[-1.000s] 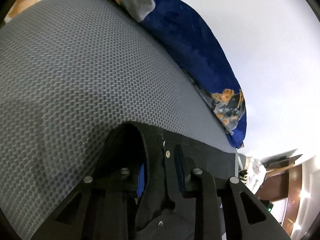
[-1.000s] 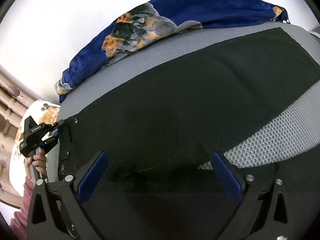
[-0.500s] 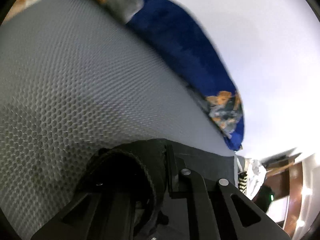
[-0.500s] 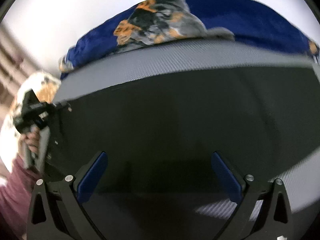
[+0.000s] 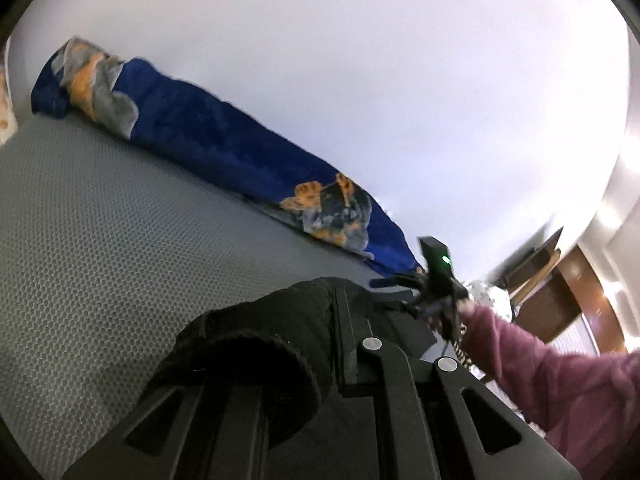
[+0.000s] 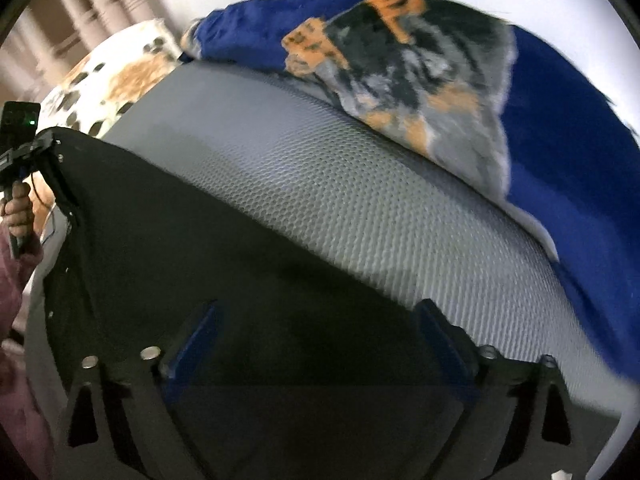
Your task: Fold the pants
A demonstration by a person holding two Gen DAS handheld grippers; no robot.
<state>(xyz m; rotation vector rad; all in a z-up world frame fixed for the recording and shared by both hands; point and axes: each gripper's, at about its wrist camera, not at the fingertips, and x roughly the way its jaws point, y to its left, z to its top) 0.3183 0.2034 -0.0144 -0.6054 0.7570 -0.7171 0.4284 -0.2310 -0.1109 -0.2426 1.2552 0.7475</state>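
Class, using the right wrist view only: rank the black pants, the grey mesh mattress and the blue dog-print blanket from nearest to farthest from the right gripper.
1. Black pants: between the right gripper fingers.
2. Grey mesh mattress: just beyond, under the pants.
3. Blue dog-print blanket: farthest, along the far edge.

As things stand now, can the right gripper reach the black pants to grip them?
Probably yes. The right gripper is open and the black pants lie directly between and under its fingers, with nothing in front of them. The left gripper is shut on the waistband at the other end.
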